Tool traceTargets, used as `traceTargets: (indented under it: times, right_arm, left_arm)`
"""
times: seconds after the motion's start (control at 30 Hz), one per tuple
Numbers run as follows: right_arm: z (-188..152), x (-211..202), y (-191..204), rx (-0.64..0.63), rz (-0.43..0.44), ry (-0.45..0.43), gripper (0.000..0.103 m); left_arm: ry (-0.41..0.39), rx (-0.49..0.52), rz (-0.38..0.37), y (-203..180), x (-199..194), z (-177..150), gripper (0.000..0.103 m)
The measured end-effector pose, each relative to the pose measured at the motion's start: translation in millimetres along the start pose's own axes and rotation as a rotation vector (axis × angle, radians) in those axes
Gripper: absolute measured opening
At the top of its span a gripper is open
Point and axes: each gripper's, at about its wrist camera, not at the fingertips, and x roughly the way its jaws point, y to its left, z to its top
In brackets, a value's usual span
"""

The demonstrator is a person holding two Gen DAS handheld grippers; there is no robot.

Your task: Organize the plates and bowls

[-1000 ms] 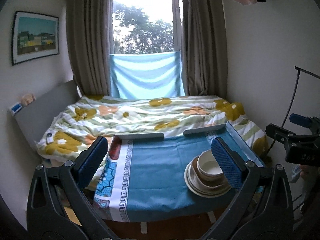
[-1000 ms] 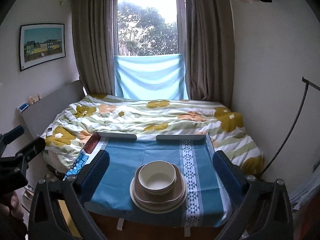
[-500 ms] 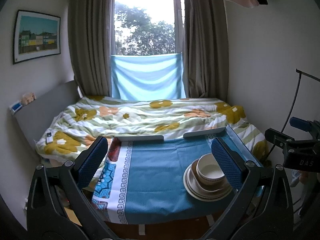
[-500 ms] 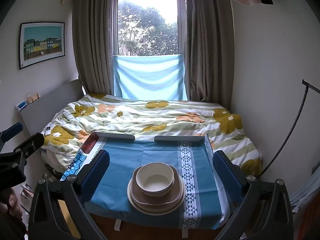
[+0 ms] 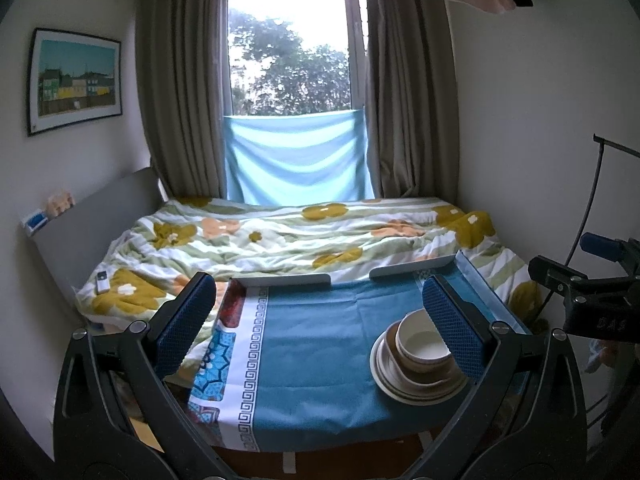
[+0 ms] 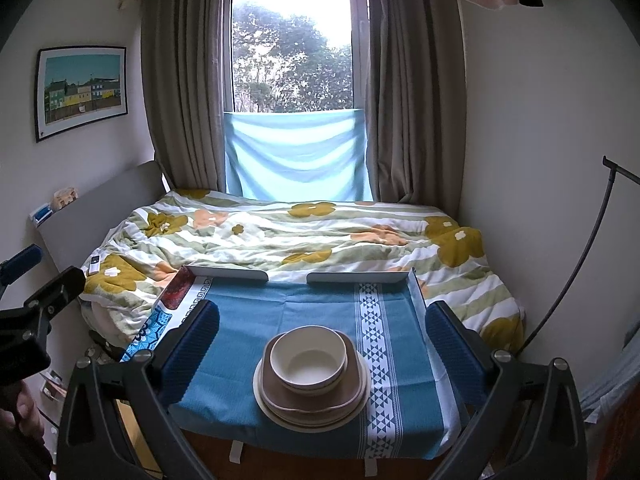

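A: Where's the crockery from where you sit?

B: I see one stack on the cloth-covered surface (image 6: 248, 420): a cream round bowl (image 6: 308, 360) nested in a brown rounded-square plate (image 6: 352, 394), and that on a cream round plate (image 6: 280, 418). In my right view the stack sits near the front edge of the blue patterned tablecloth (image 6: 240, 320), just left of its white triangle band

A: And the grippers?

B: My right hand-held gripper (image 6: 320, 346) hangs spread wide, blue pads to either side of the stack, touching nothing. My left hand-held gripper (image 5: 320, 326) is spread too, holding nothing; in its view the cream bowl (image 5: 420, 346) lies towards the right, partly behind the right pad (image 5: 452, 328)

A: Anything beyond the surface?

B: A bed with a floral quilt (image 6: 304, 236) just behind it, grey-brown curtains (image 6: 180, 80) and a light blue cloth (image 6: 296, 156) across the lower window. The stack stays whole, nothing lifted off yet
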Motion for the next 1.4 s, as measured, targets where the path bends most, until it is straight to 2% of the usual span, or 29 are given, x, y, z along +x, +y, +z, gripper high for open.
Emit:
traceTargets:
  times: [1.4]
  right_arm:
    - [0.6,3.1,-6.0,0.014,-0.025,-0.014,0.102]
  left_arm:
    - [-0.022,0.018,0.013,1.0,0.5,4.5,0.103]
